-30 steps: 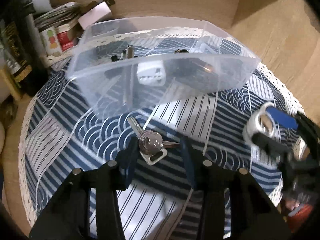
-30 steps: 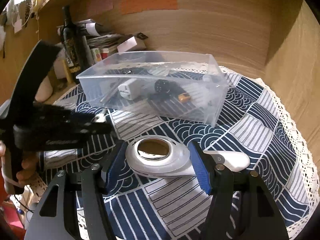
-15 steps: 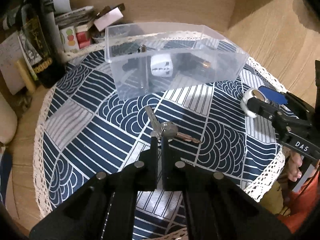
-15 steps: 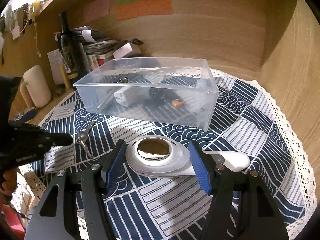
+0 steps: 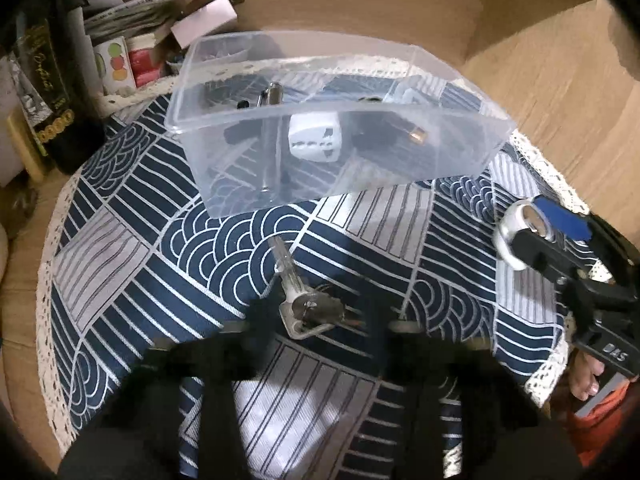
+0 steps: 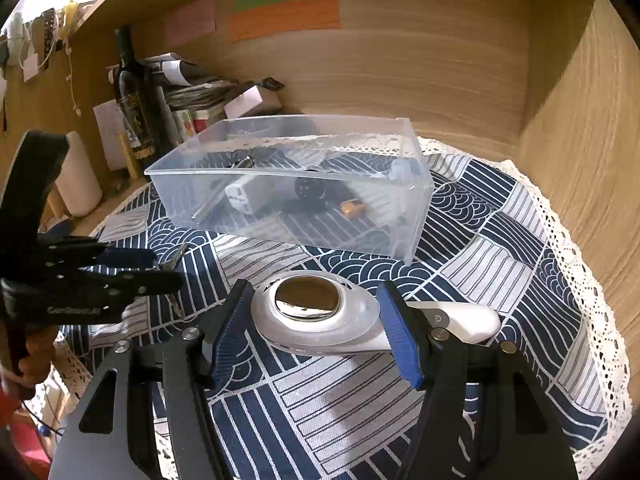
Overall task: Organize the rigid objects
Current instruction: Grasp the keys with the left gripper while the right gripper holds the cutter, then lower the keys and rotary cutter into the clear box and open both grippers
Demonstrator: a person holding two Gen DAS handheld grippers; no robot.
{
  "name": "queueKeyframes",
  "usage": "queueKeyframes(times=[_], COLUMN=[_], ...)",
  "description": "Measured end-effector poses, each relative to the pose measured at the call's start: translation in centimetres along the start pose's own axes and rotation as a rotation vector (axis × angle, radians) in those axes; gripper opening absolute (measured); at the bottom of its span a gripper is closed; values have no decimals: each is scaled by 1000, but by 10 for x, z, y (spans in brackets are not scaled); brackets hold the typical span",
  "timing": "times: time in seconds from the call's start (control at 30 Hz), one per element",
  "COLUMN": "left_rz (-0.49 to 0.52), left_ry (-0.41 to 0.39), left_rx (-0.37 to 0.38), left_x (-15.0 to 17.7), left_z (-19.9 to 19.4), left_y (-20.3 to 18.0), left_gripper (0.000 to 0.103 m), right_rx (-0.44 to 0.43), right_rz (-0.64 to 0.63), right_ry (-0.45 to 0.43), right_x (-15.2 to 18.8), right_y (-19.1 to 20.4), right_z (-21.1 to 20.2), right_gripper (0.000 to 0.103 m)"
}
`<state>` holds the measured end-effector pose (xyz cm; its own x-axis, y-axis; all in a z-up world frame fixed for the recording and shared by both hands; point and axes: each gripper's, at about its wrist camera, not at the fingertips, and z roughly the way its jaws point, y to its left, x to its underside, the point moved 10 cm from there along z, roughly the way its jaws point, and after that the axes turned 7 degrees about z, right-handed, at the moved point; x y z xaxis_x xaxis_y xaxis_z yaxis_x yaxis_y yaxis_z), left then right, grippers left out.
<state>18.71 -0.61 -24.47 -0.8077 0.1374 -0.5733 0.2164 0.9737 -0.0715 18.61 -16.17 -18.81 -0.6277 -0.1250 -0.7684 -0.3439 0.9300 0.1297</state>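
One bin (image 5: 224,184) — two keys (image 5: 310,304).

1. Tablecloth (image 5: 132,248): navy and white, wave arcs and stripe panels, white lace edge.
2. Box (image 6: 416,216): clear plastic.
3. Adapter (image 5: 316,140) inside the box: white.
4. Keys (image 5: 308,308): silver metal.
5. Handheld device (image 6: 320,316): white shell, shiny bronze-brown oval plate.
6. Right gripper (image 6: 316,336): black frame, blue ribbed pads.
7. Left gripper (image 5: 316,320): black, blurred.
8. Bottle (image 6: 134,108): dark glass, black label, gold print.
9. Wall (image 6: 420,76): light wood grain; paper strips (image 6: 284,16) green, orange, pink.
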Motion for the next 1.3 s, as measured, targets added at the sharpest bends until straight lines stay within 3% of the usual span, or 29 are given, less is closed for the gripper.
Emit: queueKeyframes(times=[0.2,0.43,0.9,1.07,1.3], left_rz=[-4,-9,-25,-30,-67], left_ry=[-51,-172,-378,-391,-316], left_rx=[-25,-48,-53,-72,-54], left_x=[-1,-20,-98,-121,-135], left_z=[-14,-57,-121,-114,-68], left_y=[3,4,12,23,43], left_gripper=[25,24,24,24,24], right_rx=[1,26,30,4,-36], right_rz=[1,10,-59,-81,-91], right_ry=[-26,-99,-235,-242,-163], right_x=[-7,-32,-97,-119,-128], right_y=[-3,-13,5,20,32], right_z=[-6,-23,-38,-22,28], right_gripper=[61,61,61,61,61])
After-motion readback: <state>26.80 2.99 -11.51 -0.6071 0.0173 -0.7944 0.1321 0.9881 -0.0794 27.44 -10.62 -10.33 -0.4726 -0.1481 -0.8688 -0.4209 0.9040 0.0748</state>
